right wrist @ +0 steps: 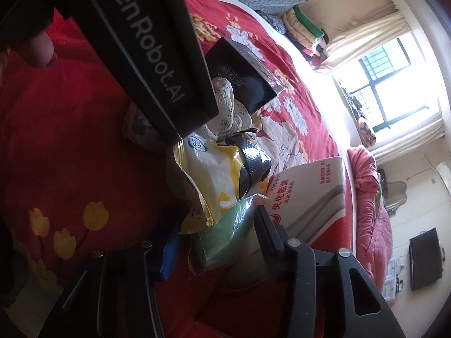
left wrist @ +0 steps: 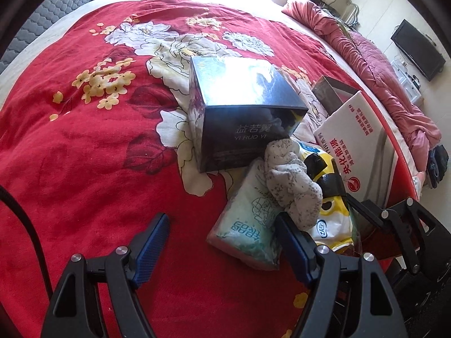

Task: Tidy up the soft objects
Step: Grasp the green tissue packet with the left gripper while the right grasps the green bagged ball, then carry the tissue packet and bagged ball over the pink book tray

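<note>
A heap of soft things lies on the red flowered bedspread (left wrist: 84, 155): a pale green tissue pack (left wrist: 248, 219), a grey speckled cloth (left wrist: 293, 188) and a yellow-white plastic bag (left wrist: 332, 219). My left gripper (left wrist: 222, 236) is open, its right finger beside the tissue pack's near end. My right gripper (right wrist: 214, 236) is open around a green clear-wrapped pack (right wrist: 225, 233), under the yellow-white bag (right wrist: 214, 180). The speckled cloth (right wrist: 225, 104) lies beyond it. The left gripper's body hides the upper left of the right wrist view.
A dark box (left wrist: 239, 115) stands behind the heap; it also shows in the right wrist view (right wrist: 245, 81). A white carton with red print (left wrist: 363, 146) lies at the bed's right edge (right wrist: 313, 194). A pink quilt (left wrist: 380, 64) is bunched beyond. Folded bedding (right wrist: 304, 33) sits by the window.
</note>
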